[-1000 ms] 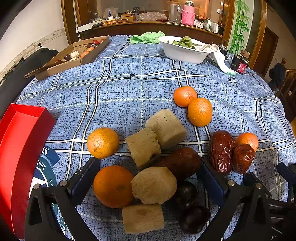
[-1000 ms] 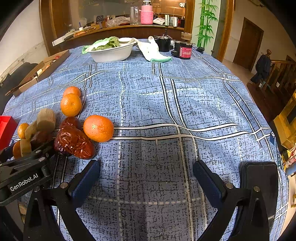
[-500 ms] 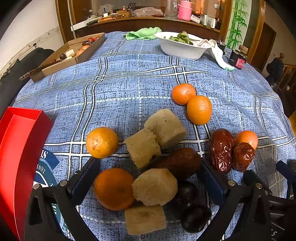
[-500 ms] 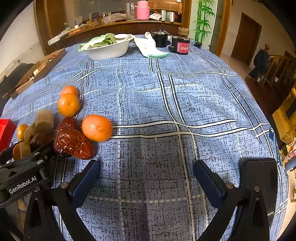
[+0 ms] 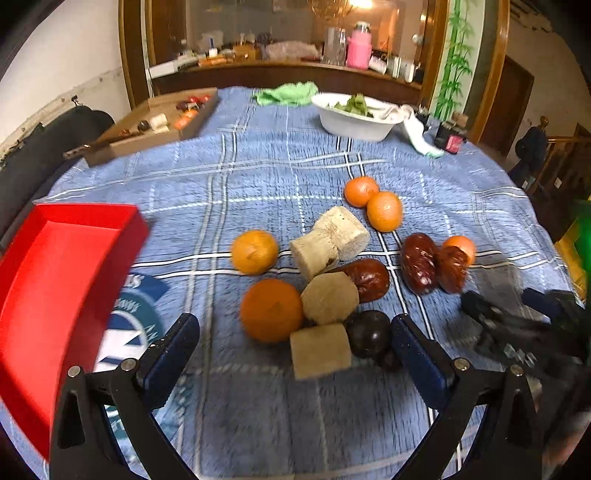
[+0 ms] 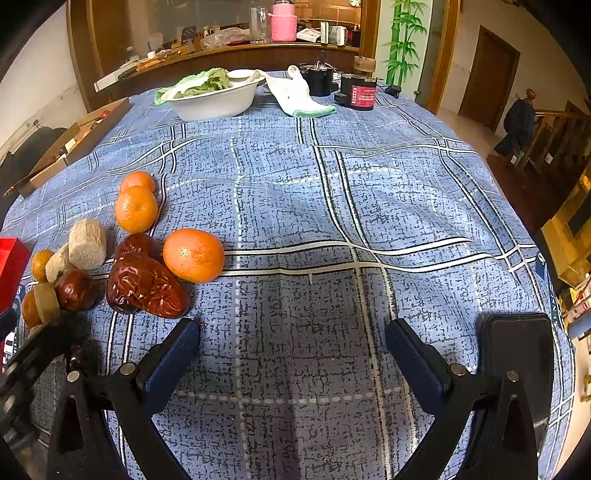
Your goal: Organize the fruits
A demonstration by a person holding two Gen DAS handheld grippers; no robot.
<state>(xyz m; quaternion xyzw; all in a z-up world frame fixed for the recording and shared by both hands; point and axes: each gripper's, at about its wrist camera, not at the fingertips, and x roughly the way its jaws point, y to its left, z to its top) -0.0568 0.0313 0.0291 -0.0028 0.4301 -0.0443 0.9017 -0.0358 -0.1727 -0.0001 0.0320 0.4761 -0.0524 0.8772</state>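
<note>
A home dining room is indicated. A round worktop (image 6: 369, 192) is covered by a blue plaid cloth. Beyond the worktop, a wooden sideboard (image 6: 258, 55) carrying a pink flask (image 6: 283, 22) and glassware is seen. To the right of the worktop, a wooden door (image 6: 487, 77), a stair railing (image 6: 554, 136) and a bamboo wall decoration (image 6: 404, 37) are noted.

The left gripper (image 5: 295, 343) and the right gripper (image 6: 291, 345) both hover low with jaws spread wide, gripping nothing
</note>
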